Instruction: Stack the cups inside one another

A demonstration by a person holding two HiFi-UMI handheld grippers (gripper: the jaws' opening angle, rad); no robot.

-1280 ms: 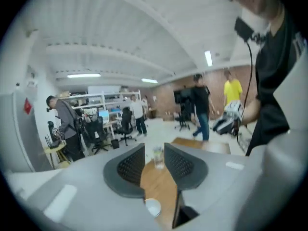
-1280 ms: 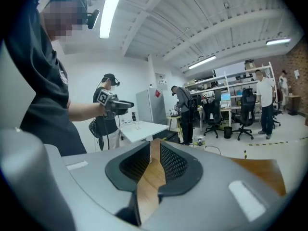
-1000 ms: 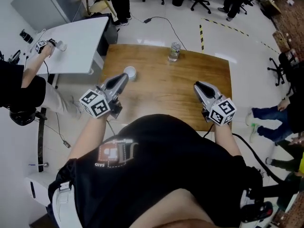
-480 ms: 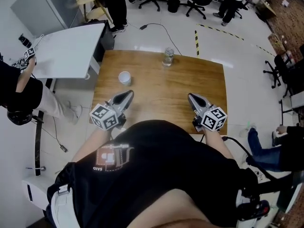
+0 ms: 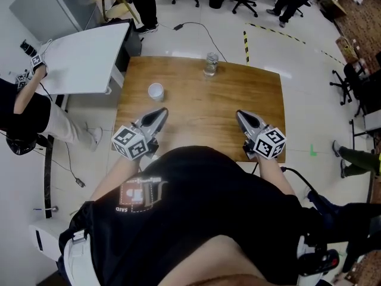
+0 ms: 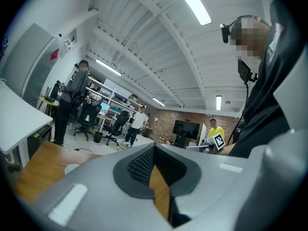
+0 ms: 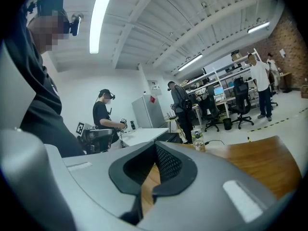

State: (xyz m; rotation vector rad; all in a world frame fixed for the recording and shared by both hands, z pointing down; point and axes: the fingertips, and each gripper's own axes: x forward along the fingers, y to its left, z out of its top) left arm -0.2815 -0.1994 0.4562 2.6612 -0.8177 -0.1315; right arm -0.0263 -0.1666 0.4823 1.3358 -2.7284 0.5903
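Two claws sit over the near edge of a wooden worktop (image 5: 202, 109), seen from above, pointing away from the person holding them. The left claw (image 5: 162, 110) has its jaws pressed fully together with nothing between them. The right claw (image 5: 239, 113) is likewise closed tight and empty. A white cup (image 5: 155, 90) stands upright on the worktop ahead of the left claw, apart from it. A clear cup (image 5: 211, 64) stands at the far edge, well apart from the white one and from both claws. A white desk (image 5: 83, 58) stands beside the worktop's left side.
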